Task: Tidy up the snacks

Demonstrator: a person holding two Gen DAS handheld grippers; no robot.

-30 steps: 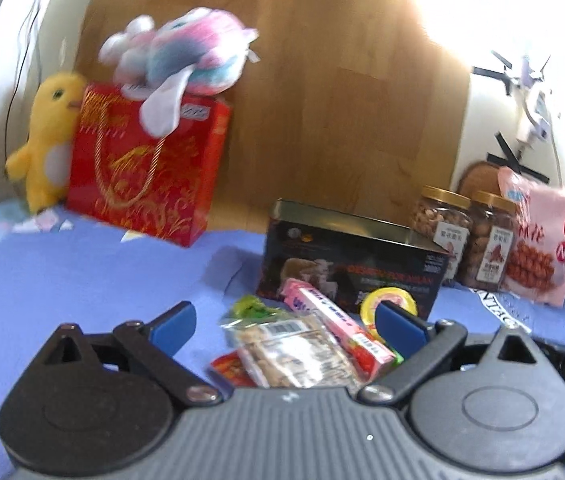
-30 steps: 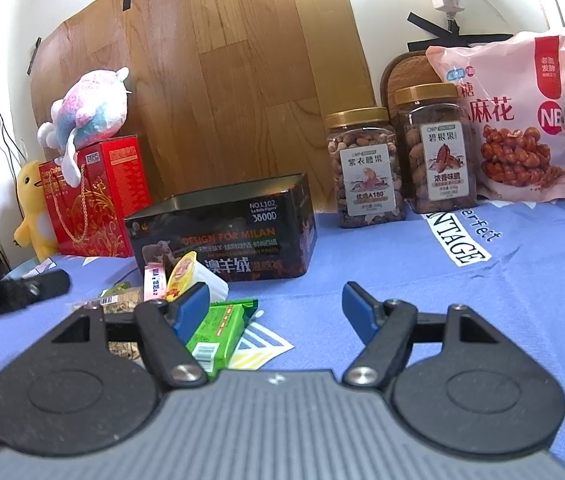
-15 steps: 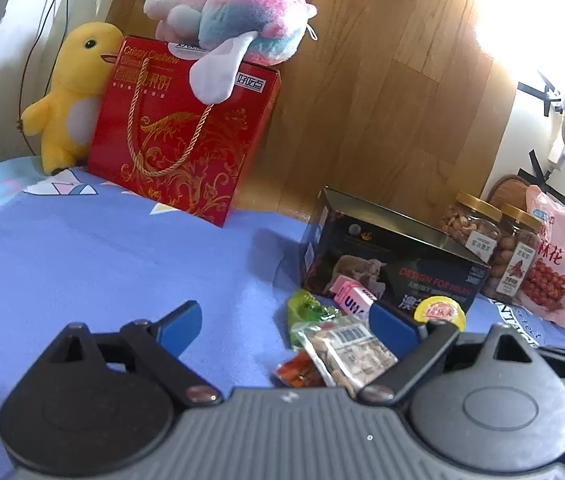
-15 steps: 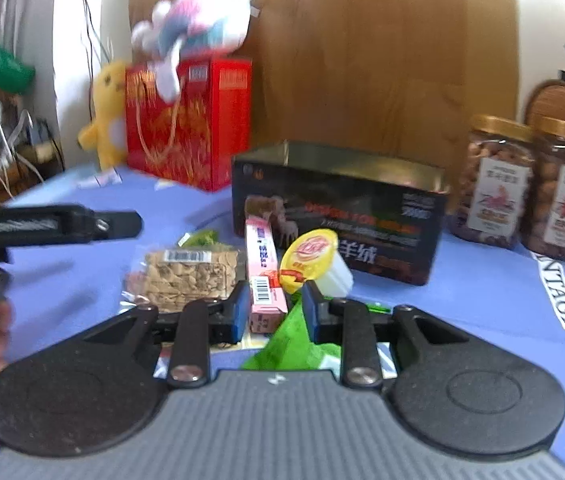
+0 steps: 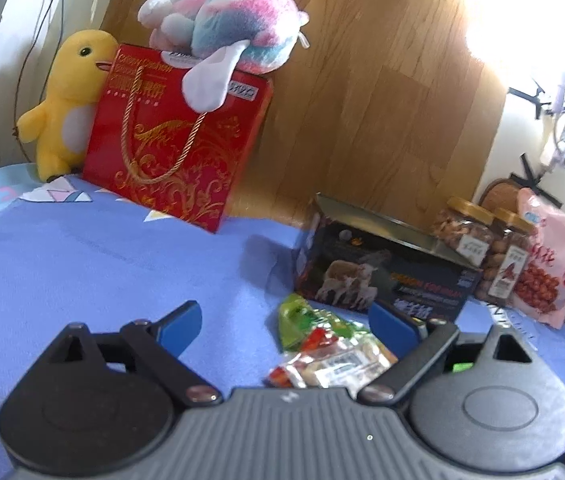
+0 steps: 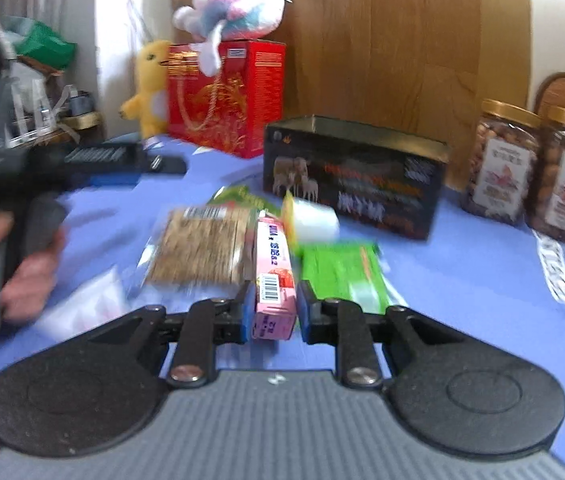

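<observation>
A loose heap of snacks lies on the blue cloth in front of an open black tin (image 6: 354, 176). The heap holds a long pink box (image 6: 274, 264), a green packet (image 6: 342, 272), a jelly cup (image 6: 308, 216) and a clear cracker packet (image 6: 202, 248). My right gripper (image 6: 274, 308) has its jaws closing on the near end of the pink box, and both pads touch its sides. My left gripper (image 5: 288, 324) stands open, low over the cloth. A green packet (image 5: 298, 318) and the cracker packet (image 5: 334, 364) lie just inside its right finger, untouched. A hand (image 6: 22, 268) holds that gripper at the left of the right wrist view.
Two nut jars (image 6: 530, 176) and a pink snack bag (image 5: 554, 272) stand right of the tin. A red gift bag (image 5: 170, 140) with a pastel plush (image 5: 234, 12) on top and a yellow duck plush (image 5: 70, 100) are at the back left. Bare cloth (image 5: 82, 264) lies to the left.
My right gripper swung left from beside the green packet to the pink box, and its jaws narrowed around it. My left gripper shifted left, so the snacks now sit by its right finger.
</observation>
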